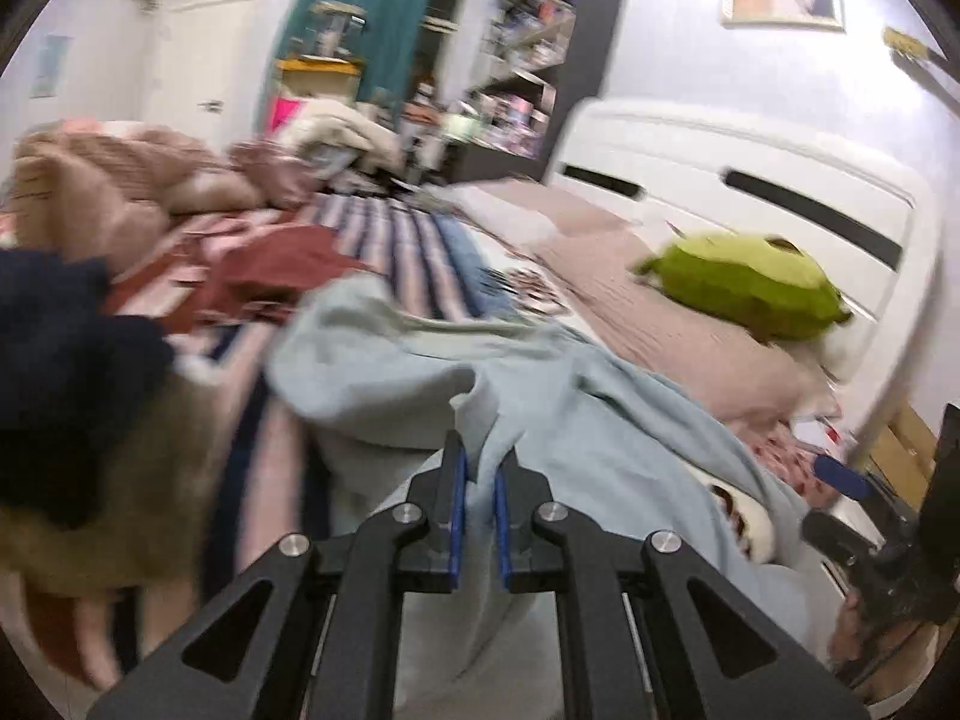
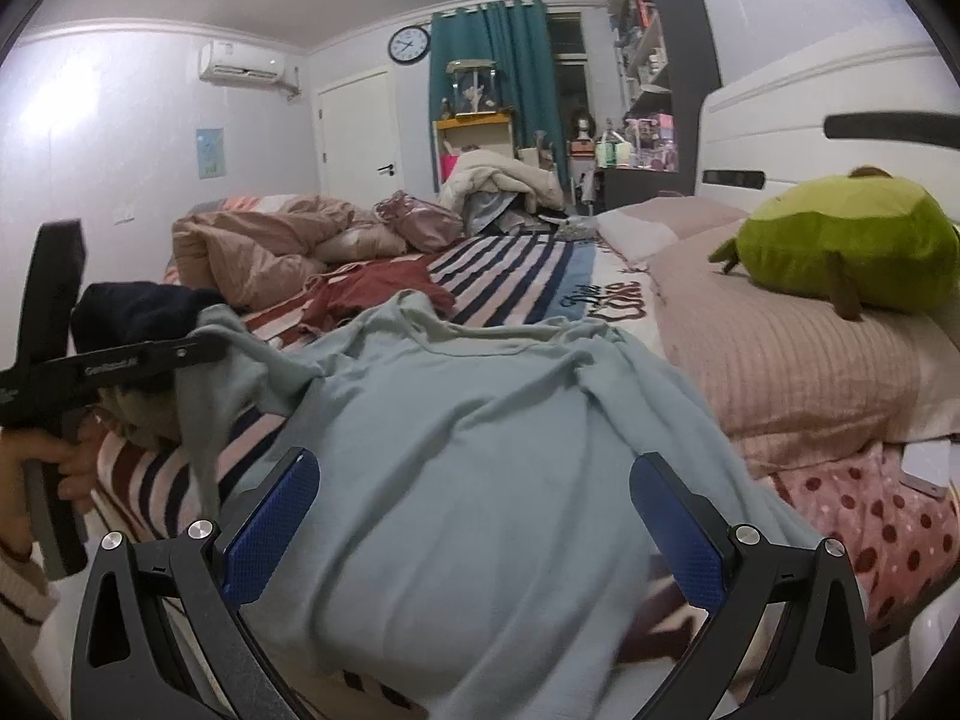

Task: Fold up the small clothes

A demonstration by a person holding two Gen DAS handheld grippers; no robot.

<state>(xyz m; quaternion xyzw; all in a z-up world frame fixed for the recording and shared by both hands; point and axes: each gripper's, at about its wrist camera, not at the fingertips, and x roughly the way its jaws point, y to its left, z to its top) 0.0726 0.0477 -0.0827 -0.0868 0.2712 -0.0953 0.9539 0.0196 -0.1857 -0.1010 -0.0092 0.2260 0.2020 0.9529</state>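
A pale blue top [image 2: 456,450] lies spread on the striped bedspread [image 2: 516,276], neck opening toward the far end. My left gripper [image 1: 479,468] is shut on a fold of the pale blue top [image 1: 540,396] at its left sleeve side; it also shows in the right wrist view [image 2: 198,354], holding the cloth lifted. My right gripper [image 2: 474,510] is open, its blue pads [image 2: 273,525] wide apart over the top's lower body. A dark red garment [image 2: 372,288] lies beyond the top.
A green plush toy [image 2: 840,240] sits on a pink pillow [image 2: 810,360] at the right by the white headboard [image 2: 810,138]. A dark navy garment [image 1: 66,378] and tan cloth [image 1: 102,540] lie at the left. A rumpled beige duvet [image 2: 252,246] lies at the far left.
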